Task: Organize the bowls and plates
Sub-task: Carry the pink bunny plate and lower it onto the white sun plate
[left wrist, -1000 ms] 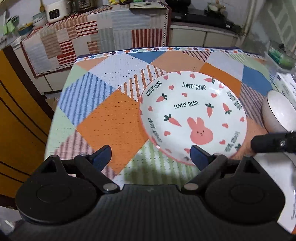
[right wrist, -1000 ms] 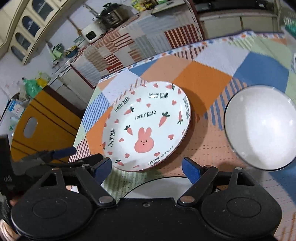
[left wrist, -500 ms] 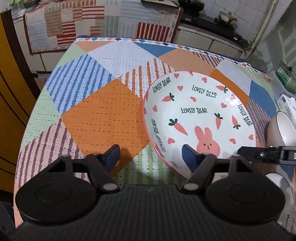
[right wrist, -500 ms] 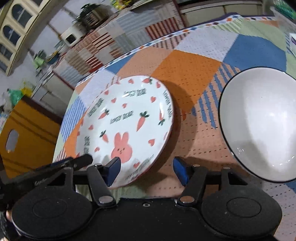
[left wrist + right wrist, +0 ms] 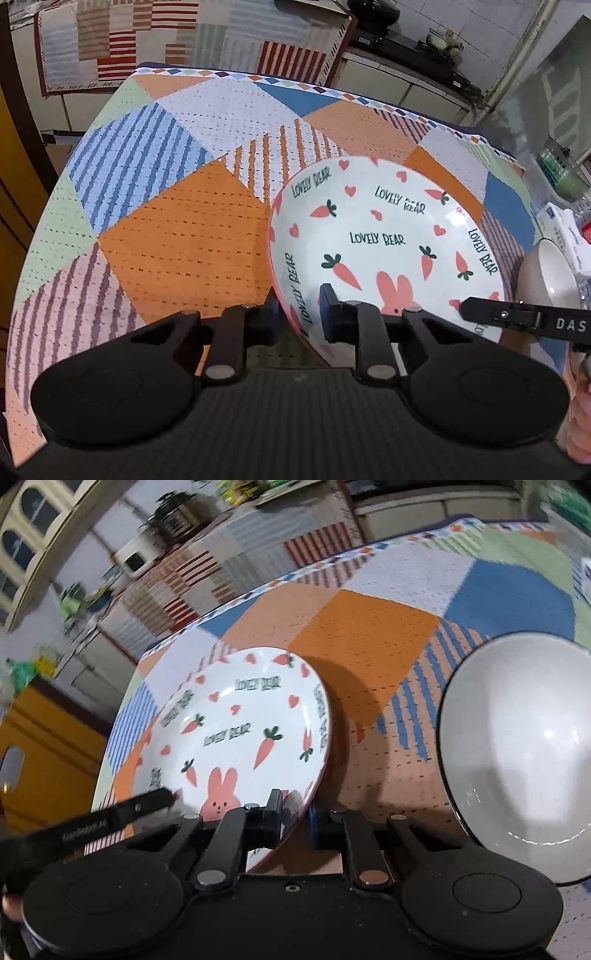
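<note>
Item: rabbit plate, on the patchwork surface, left of the white bowl. Near rim is pinched at opposite sides: left claw and right claw, jaws just closed, each clenched across it. Plate lies directly ahead of both.

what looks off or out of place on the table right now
Nothing is spilled or broken. The one odd thing: the bunny plate is pinched at its near rim by both the left tongs and the right tongs. The white bowl sits upright beside it.
</note>
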Demonstrator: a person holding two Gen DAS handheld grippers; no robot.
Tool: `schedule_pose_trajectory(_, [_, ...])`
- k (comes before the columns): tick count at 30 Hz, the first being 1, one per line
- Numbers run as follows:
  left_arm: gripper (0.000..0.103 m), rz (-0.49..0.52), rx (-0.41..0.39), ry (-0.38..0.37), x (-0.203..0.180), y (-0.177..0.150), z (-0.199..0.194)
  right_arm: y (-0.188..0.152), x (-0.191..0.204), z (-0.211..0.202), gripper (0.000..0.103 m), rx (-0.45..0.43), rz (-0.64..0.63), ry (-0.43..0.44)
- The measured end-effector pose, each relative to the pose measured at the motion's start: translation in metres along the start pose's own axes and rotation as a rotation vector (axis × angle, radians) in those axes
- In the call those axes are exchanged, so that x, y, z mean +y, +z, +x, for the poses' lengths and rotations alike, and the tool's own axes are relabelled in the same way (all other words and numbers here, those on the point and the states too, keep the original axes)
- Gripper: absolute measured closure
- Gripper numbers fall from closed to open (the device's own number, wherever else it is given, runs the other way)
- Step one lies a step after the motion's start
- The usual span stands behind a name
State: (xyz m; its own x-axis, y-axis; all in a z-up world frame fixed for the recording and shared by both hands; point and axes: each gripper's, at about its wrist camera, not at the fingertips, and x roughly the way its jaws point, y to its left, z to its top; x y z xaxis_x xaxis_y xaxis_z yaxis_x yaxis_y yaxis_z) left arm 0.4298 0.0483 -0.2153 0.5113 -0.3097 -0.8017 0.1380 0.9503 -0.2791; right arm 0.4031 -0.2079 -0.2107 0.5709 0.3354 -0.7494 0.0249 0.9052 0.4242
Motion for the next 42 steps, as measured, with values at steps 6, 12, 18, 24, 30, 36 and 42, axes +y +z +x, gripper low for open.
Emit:
schedule_pose_trajectory(6, [0.084, 0.064, 0.006, 0.006, -0.014, -0.002, -0.022, -0.002, 0.0, -0.019, 0.085, 0.01, -0.002, 0.018])
schedule_pose_trajectory(12, [0.083, 0.105, 0.015, -0.005, -0.028, -0.008, -0.052, -0.014, 0.003, -0.046, 0.084, -0.018, -0.053, 0.035])
schedule_pose_trajectory(18, [0.083, 0.202, 0.004, -0.016, -0.051, -0.016, -0.091, -0.027, 0.005, -0.082, 0.084, -0.03, -0.042, 0.057])
schedule_pose_trajectory(24, [0.083, 0.227, 0.008, -0.049, -0.065, -0.019, -0.125, -0.035, 0.014, -0.119, 0.083, -0.049, -0.084, 0.044])
schedule_pose_trajectory(30, [0.083, 0.26, -0.017, -0.058, -0.081, -0.033, -0.167, -0.05, 0.019, -0.159, 0.083, -0.096, -0.116, 0.065])
schedule_pose_trajectory(36, [0.083, 0.275, -0.016, -0.091, -0.093, -0.061, -0.194, -0.083, 0.018, -0.194, 0.083, -0.141, -0.121, 0.08])
schedule_pose_trajectory(42, [0.081, 0.305, 0.007, -0.092, -0.108, -0.088, -0.191, -0.114, 0.009, -0.209, 0.082, -0.146, -0.129, 0.049])
